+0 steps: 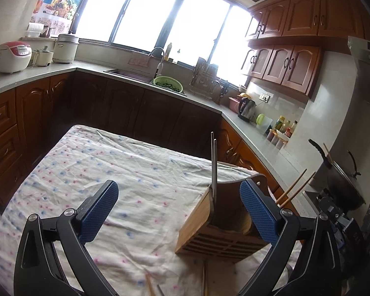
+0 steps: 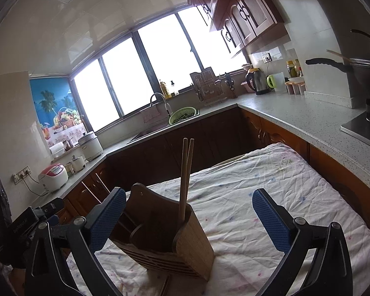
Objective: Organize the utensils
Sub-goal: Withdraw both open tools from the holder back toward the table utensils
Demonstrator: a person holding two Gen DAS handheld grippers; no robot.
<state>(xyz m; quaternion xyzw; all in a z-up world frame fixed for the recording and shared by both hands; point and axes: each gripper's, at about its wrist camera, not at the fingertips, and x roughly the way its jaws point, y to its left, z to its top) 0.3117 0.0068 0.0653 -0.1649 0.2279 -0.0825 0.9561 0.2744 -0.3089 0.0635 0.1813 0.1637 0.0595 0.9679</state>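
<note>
A wooden utensil holder (image 1: 209, 234) stands on the cloth-covered table (image 1: 111, 172). Two dark metal chopsticks (image 1: 214, 167) stand upright in it. My left gripper (image 1: 178, 185) is open; its right finger (image 1: 259, 212) overlaps the holder's right side and nothing is pressed between the pads. Two wooden chopsticks (image 1: 296, 187) stick out past that finger. In the right wrist view the same holder (image 2: 165, 241) holds two wooden chopsticks (image 2: 186, 177). My right gripper (image 2: 189, 193) is open, its left finger (image 2: 106, 219) in front of the holder's left edge. Loose chopsticks (image 1: 149, 283) lie on the cloth close by.
A grey counter (image 2: 308, 118) runs around the table, with a sink and green colander (image 2: 183, 113), a kettle (image 2: 257, 81), and a wok (image 1: 342, 185) on the stove to the right. A rice cooker (image 1: 13, 56) sits at far left. The table's far edge drops toward dark cabinets.
</note>
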